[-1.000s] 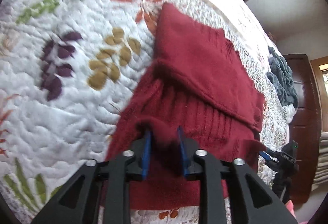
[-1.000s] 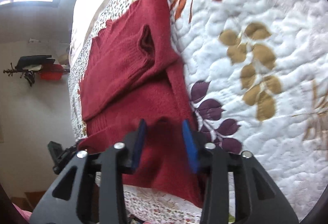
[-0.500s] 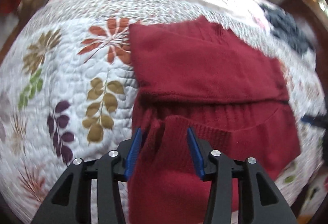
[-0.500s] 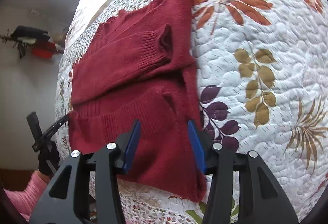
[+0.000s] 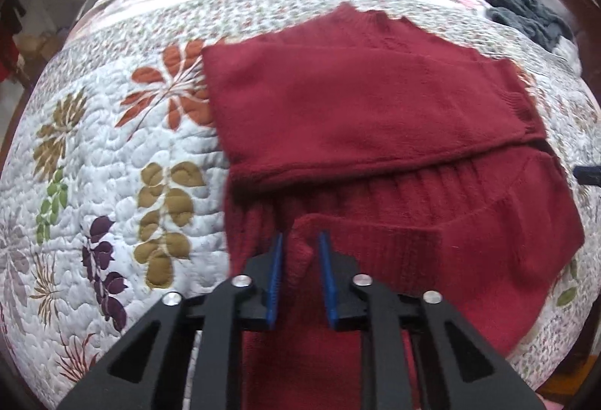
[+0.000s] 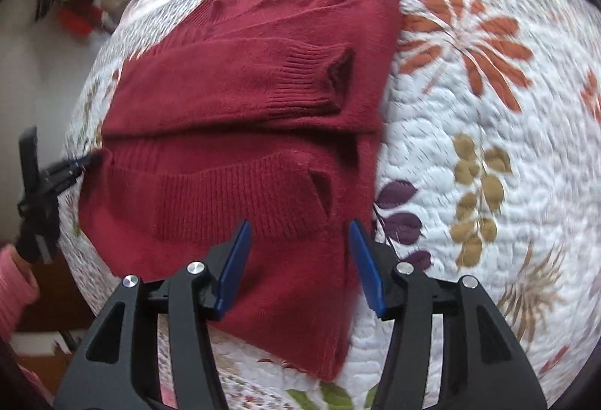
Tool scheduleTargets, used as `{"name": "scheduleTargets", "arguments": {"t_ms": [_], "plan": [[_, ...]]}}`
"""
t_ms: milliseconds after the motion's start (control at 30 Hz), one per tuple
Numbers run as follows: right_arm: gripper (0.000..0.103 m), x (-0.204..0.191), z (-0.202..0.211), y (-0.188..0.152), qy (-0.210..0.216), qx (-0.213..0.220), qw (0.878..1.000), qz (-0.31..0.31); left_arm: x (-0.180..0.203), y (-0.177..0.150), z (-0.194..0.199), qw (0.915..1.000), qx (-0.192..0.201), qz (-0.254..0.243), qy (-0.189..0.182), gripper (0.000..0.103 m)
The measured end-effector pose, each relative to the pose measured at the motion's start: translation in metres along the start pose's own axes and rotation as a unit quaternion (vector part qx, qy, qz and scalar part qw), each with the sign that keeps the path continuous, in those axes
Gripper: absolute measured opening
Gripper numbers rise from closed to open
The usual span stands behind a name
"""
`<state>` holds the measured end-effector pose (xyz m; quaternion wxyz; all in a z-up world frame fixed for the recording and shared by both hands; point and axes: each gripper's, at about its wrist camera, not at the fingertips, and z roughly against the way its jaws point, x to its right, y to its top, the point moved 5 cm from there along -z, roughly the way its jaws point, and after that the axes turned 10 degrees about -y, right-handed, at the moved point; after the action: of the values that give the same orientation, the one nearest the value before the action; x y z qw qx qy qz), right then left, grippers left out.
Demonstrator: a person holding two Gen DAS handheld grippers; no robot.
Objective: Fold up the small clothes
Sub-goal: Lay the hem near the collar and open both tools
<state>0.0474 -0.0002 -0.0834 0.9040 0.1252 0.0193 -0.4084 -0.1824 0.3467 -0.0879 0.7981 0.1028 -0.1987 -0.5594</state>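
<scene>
1. Change since half a second earlier: the left gripper [image 5: 299, 252], then spread apart over the sweater, has narrowed onto a raised fold of knit; the right gripper [image 6: 298, 241] has stayed spread wide.
2. One quilt [image 5: 94, 154], white with leaf and flower prints, covers the bed and carries everything.
3. One red sweater [image 5: 375, 117] lies near the quilt's front edge, partly folded, both sleeves laid across the body; two ribbed cuffs [image 6: 319, 79] show in the right wrist view.
4. One dark grey knit heap [image 5: 518, 4] sits at the quilt's far right corner, well apart from the sweater.
5. Two grippers: the left pinches a sweater fold between its blue pads [image 5: 274, 278]; the right hovers above the sweater's lower part, jaws apart, gripping nothing.
6. One pink sleeve [image 6: 13, 282] appears at the left edge of the right wrist view.
</scene>
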Motion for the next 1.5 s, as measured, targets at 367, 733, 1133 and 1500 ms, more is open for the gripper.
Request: {"name": "scheduleTargets", "arguments": {"t_ms": [367, 733, 1133, 1500], "plan": [[0.054, -0.005, -0.040, 0.023, -0.006, -0.026, 0.999, 0.044, -0.012, 0.004, -0.027, 0.9986, -0.018, 0.040, -0.028, 0.027], [0.005, -0.018, -0.038, 0.019, -0.010, -0.013, 0.996, 0.088, -0.005, 0.001, -0.016, 0.9983, -0.002, 0.038, -0.044, 0.008], [0.005, -0.013, 0.032, 0.028, 0.044, 0.046, 0.997, 0.039, 0.015, 0.017, 0.044, 0.9941, 0.084, 0.042, -0.054, 0.006], [0.005, 0.008, 0.092, 0.096, 0.056, 0.131, 0.990, -0.002, 0.009, 0.084, 0.101, 0.9805, 0.187, 0.041, -0.045, 0.006]]}}
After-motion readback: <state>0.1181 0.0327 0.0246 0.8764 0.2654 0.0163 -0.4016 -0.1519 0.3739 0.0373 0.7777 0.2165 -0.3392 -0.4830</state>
